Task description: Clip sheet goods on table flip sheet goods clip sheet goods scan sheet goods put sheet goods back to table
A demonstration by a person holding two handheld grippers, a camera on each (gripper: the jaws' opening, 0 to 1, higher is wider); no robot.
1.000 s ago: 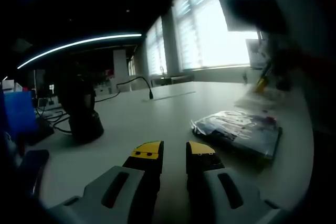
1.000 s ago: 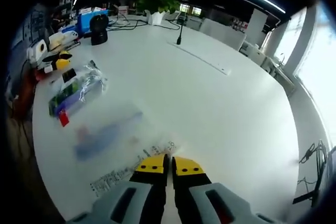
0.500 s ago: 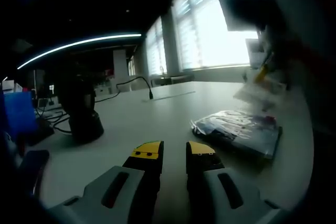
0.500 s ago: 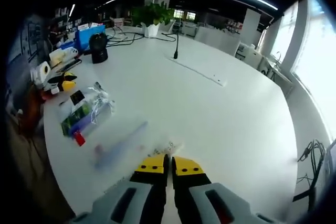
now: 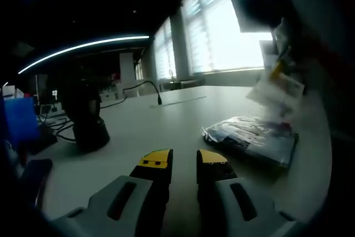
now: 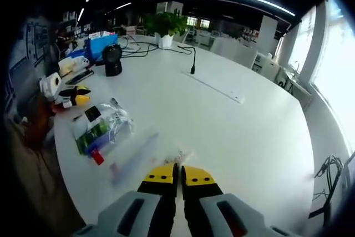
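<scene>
Clear blurred packet (image 6: 135, 159) pinched in right claw (image 6: 178, 175) — above table (image 6: 249, 115).

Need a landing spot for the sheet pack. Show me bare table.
Bare white table runs from the right gripper to the gooseneck microphone. Crowded: the left edge, with bagged goods, black fan and clutter.

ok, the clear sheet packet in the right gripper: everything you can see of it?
The clear sheet packet is a thin, see-through plastic sleeve, motion-blurred, with faint blue and red tints inside and small print near the pinched edge. The right gripper has its jaws closed on that edge, and the packet extends left from them, apparently lifted off the white table. From the left gripper view it shows as a pale sheet hanging in the air, blurred, above the plastic-wrapped pack lying on the table.
</scene>
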